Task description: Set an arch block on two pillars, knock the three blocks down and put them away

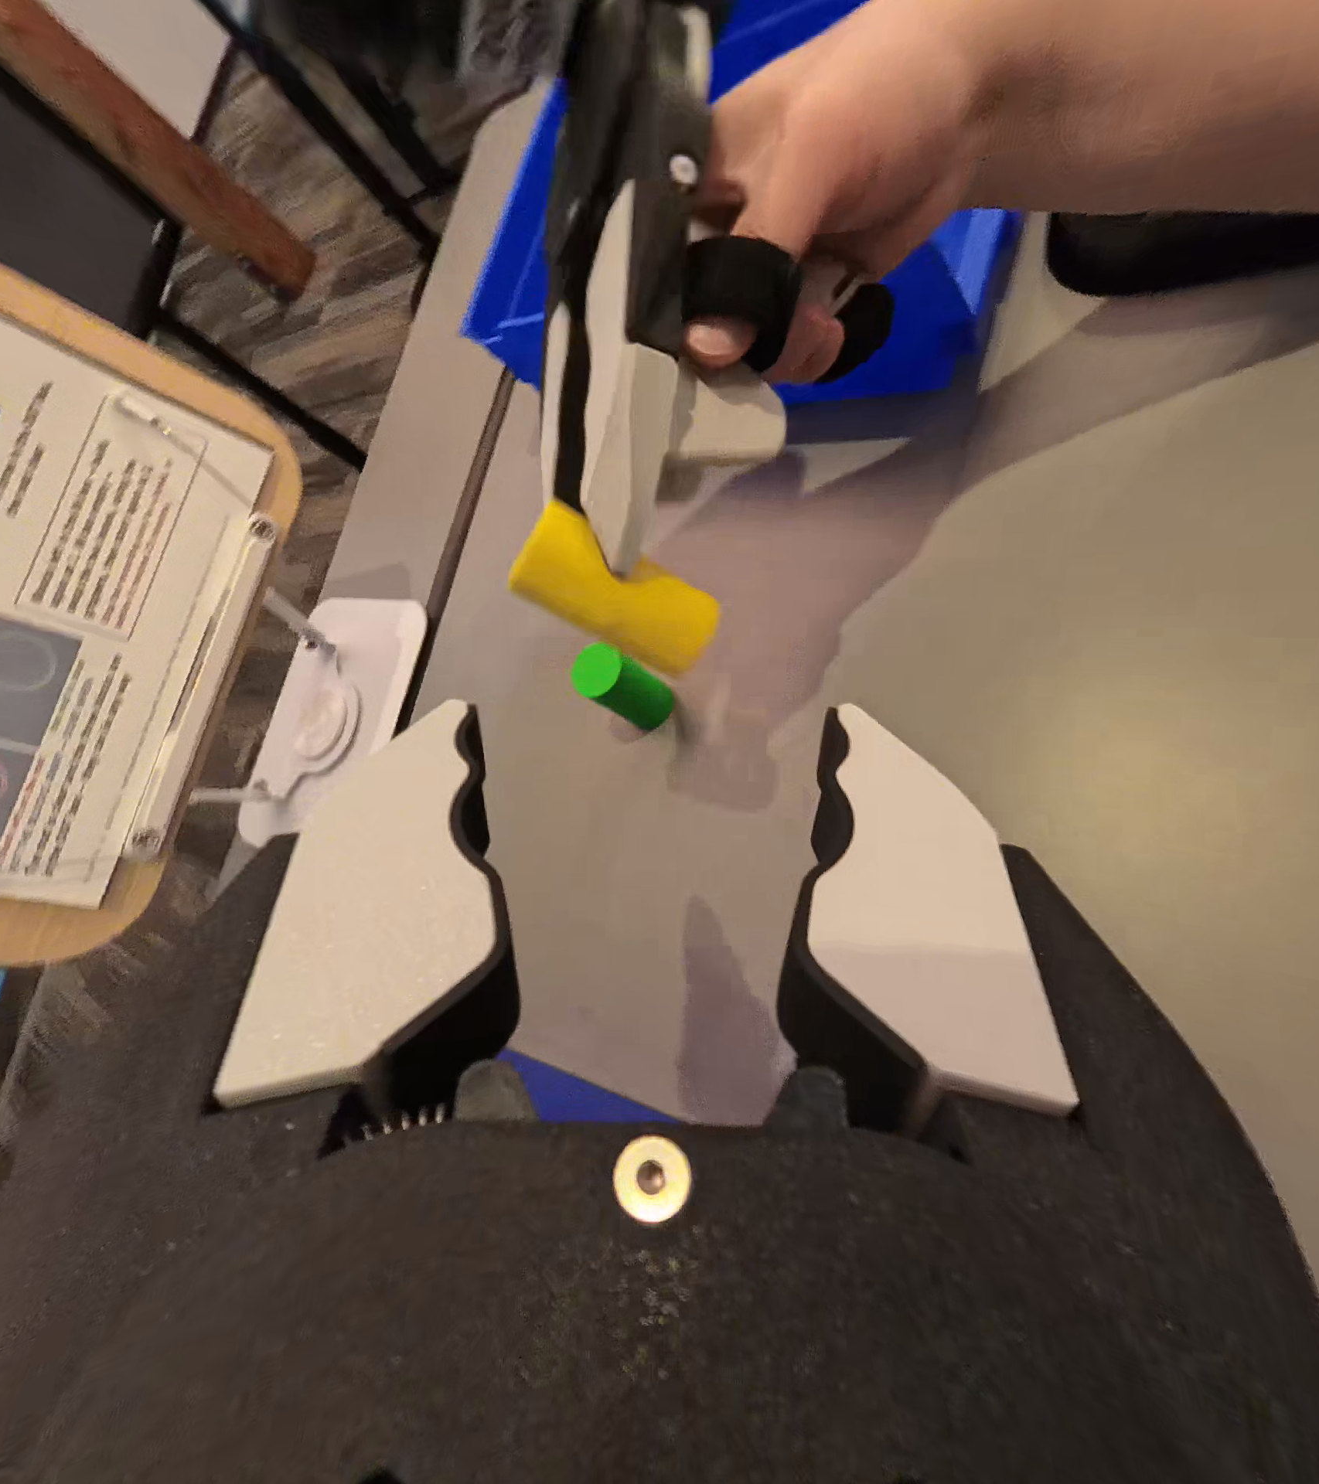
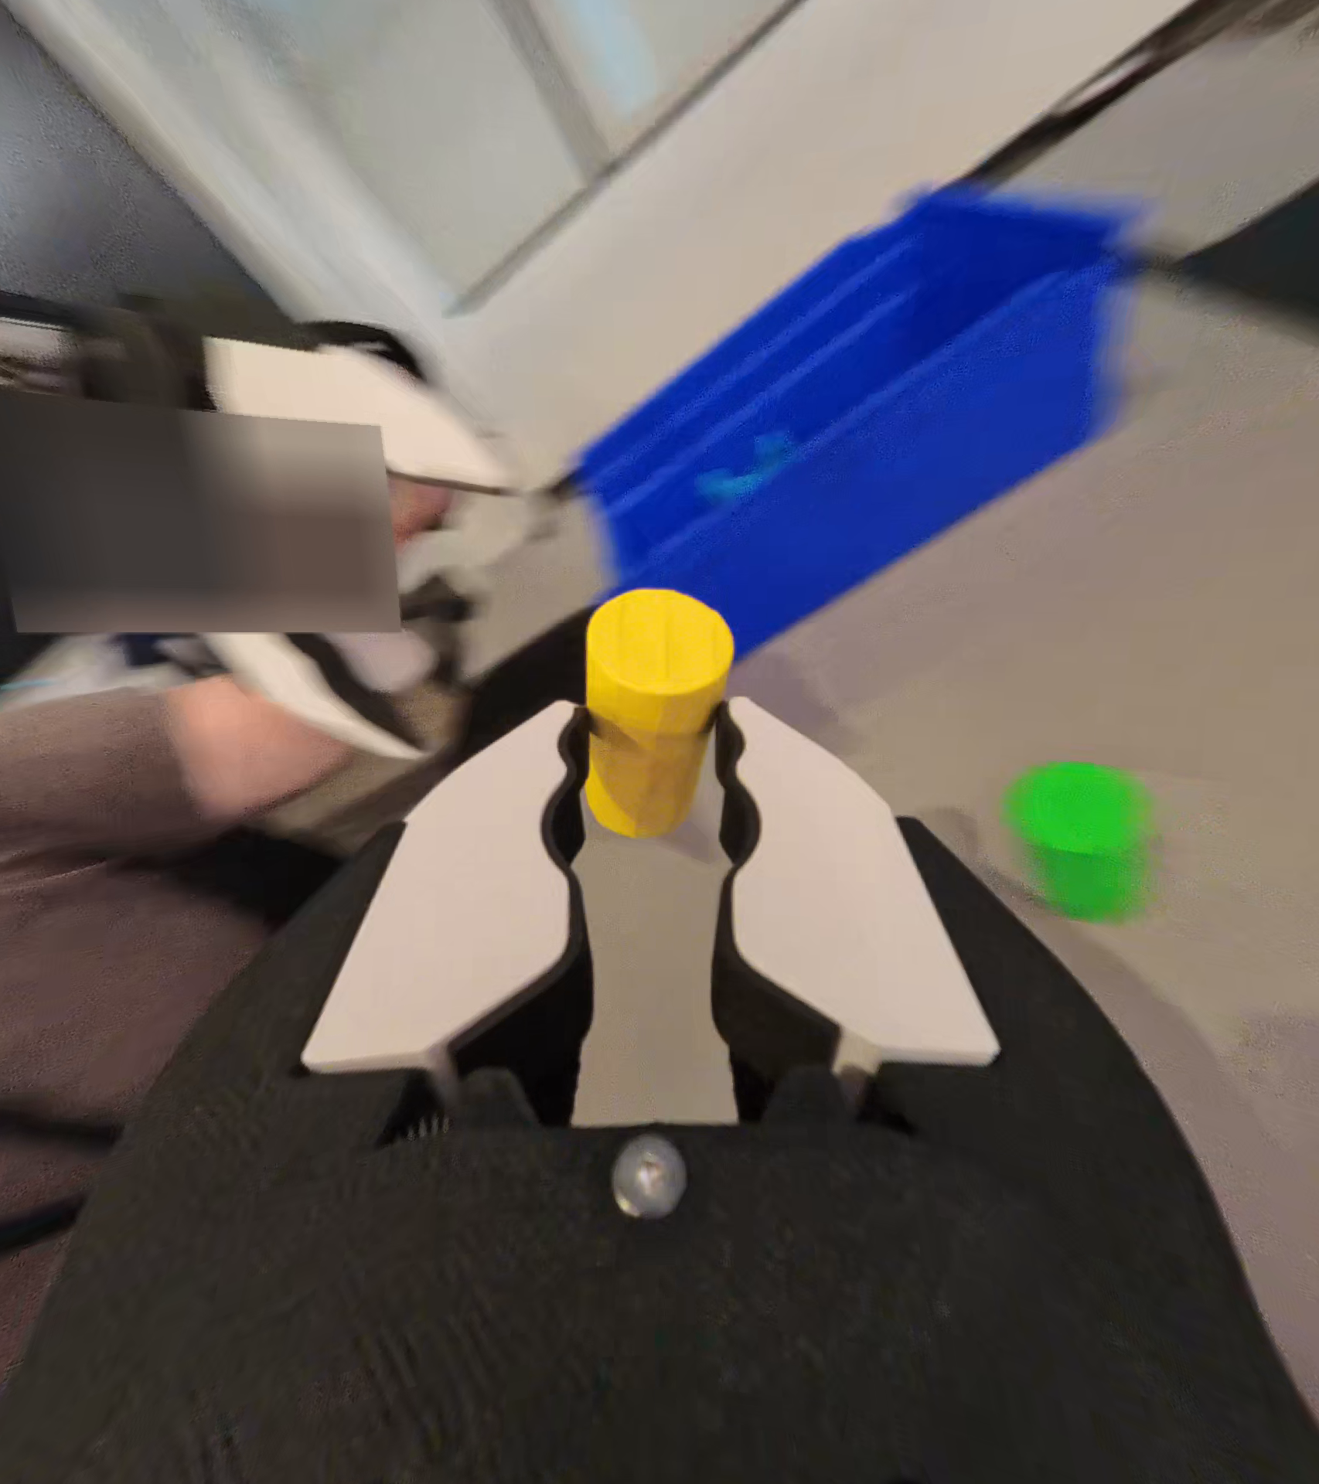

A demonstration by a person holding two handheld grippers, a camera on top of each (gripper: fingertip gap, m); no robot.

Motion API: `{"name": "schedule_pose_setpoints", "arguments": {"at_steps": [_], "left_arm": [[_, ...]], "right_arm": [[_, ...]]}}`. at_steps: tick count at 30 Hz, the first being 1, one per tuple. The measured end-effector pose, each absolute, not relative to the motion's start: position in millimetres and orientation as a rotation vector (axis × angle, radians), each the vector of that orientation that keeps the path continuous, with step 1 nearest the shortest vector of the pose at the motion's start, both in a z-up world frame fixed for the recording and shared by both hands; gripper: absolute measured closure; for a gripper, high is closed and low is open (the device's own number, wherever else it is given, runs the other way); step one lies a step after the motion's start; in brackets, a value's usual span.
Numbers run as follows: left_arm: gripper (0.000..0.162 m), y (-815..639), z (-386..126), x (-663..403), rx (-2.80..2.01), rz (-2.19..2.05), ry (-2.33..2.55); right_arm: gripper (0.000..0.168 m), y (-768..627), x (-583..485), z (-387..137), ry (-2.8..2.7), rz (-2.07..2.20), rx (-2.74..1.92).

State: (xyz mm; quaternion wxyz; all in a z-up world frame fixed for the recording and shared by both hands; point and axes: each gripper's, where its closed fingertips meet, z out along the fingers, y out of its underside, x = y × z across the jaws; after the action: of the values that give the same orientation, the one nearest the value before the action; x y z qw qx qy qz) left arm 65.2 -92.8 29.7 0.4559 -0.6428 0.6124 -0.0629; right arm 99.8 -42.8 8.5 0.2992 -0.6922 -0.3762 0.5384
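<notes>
one yellow block [image 2: 656,715] pinched in right gripper [image 2: 652,711], one green cylinder [image 1: 622,685] loose, left gripper [image 1: 652,743] wide, empty

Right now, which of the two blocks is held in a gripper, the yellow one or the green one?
The yellow block: the right gripper is closed on it, above the table. The green block rests on the table, untouched.

In your left wrist view, the arch block [image 1: 614,604] sits mid-frame, the cylinder [image 1: 622,685] just below it, the bin [image 1: 931,337] above, upper centre.
</notes>
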Motion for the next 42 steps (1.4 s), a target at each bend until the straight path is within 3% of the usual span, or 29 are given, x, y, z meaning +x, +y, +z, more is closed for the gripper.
{"name": "schedule_pose_setpoints", "arguments": {"at_steps": [4, 10, 23, 39, 42], "left_arm": [[0.086, -89, 39, 38, -1.639, -0.166, 1.383], [0.091, -86, 46, -13, -1.682, -0.039, 1.266], [0.094, -70, 53, -96, -1.838, -0.032, 0.992], [0.095, -20, 13, -124, -2.003, 0.065, 0.922], [0.095, -6, 11, -126, -2.022, 0.095, 0.886]], "right_arm": [[0.137, 27, 150, -11, -0.765, 0.753, -1.853], [0.137, 36, 169, -41, -0.644, 0.337, -1.841], [0.137, 44, 171, -115, -0.573, 0.252, -1.962], [0.137, 36, 168, -121, -0.618, 0.264, -1.972], [0.123, 35, 167, -120, -0.609, 0.264, -1.977]]}}
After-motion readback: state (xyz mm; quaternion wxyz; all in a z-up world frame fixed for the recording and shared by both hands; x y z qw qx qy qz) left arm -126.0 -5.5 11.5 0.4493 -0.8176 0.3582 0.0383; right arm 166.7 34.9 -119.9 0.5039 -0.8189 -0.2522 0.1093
